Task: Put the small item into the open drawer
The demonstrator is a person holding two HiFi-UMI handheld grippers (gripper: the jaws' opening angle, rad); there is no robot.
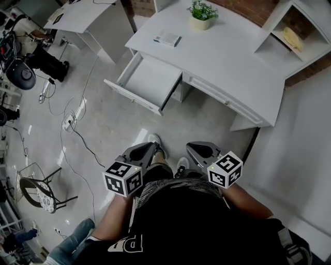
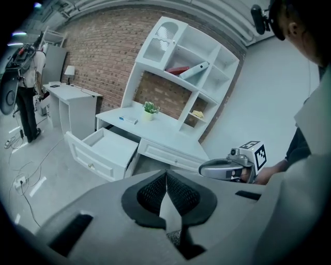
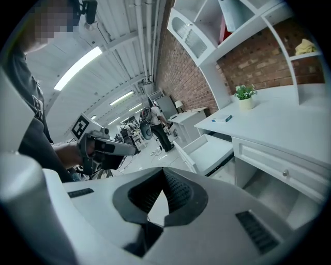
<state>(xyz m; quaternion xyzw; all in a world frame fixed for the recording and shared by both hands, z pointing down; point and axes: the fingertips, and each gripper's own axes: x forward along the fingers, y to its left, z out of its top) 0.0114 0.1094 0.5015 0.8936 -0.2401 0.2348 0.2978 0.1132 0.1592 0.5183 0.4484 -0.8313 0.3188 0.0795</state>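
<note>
Standing well apart from the white counter (image 1: 227, 62), so judging this as the approach step, nothing picked up yet. Seeing the open drawer (image 1: 150, 83) pulled out at the counter's left end. Holding the left tool (image 1: 154, 148) and right tool (image 1: 190, 148) low by the body, each with jaws pressed together on nothing. Spotting the small item (image 1: 167, 39), flat and pale, lying on the counter top behind the drawer, near the potted plant (image 1: 201, 14). Needing next, probably, to step in, spread one tool's jaws and close them on the item's thin edges. Finding no readable print on the item; making out only square markers on the cubes (image 1: 124, 178) and cut-off lettering on the shirt (image 1: 129, 242).
</note>
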